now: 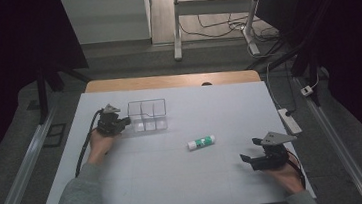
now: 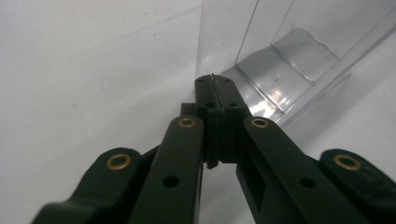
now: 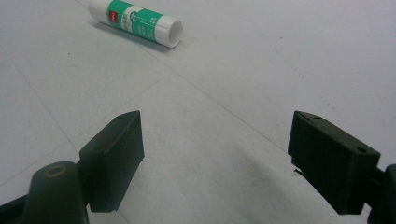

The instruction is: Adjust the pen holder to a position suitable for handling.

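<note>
Seen from the high view, a white matte board (image 1: 176, 173) is laid over a wooden table, with a clear plastic box (image 1: 147, 115), split into compartments, set toward its far left. The left gripper (image 1: 123, 122) is held against the box's left end, a grey sleeve (image 1: 75, 202) reaching in below it. A white glue stick (image 1: 201, 142) with a green label is left lying on its side near the middle of the board, well apart from the box. The right gripper (image 1: 250, 151) is held low at the near right, its jaws spread wide. In the left gripper view, the black jaws of the left gripper (image 2: 214, 81) are seen pressed together on the thin, glossy wall of the box (image 2: 280, 60). In the right gripper view, the blocky, matte fingers (image 3: 116, 149) of the right gripper (image 3: 215, 154) are seen far apart over bare board, the cylindrical stick (image 3: 135, 21) lying beyond them, untouched.
</note>
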A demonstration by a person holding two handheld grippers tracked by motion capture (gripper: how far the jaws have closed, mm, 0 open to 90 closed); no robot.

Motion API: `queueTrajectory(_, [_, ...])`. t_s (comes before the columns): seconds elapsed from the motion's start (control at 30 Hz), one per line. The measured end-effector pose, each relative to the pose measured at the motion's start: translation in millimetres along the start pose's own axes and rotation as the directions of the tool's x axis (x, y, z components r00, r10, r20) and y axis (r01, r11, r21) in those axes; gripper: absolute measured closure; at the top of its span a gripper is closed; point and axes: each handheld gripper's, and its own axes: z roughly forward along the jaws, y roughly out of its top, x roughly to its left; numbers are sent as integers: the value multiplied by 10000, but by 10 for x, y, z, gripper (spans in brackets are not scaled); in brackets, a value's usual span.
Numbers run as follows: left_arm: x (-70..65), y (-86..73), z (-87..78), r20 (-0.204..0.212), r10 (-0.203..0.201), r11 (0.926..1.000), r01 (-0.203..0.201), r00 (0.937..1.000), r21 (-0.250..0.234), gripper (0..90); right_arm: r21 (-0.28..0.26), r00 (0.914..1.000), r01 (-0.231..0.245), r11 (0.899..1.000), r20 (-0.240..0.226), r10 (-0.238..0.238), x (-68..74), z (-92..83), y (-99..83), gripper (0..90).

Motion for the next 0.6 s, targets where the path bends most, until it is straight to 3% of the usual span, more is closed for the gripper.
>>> queueTrajectory(0.6, [-187, 140, 132, 327, 423, 9991, -425, 9986, 52, 890, 37, 10000, 9, 10000, -88, -9, -5, 7, -4, 179])
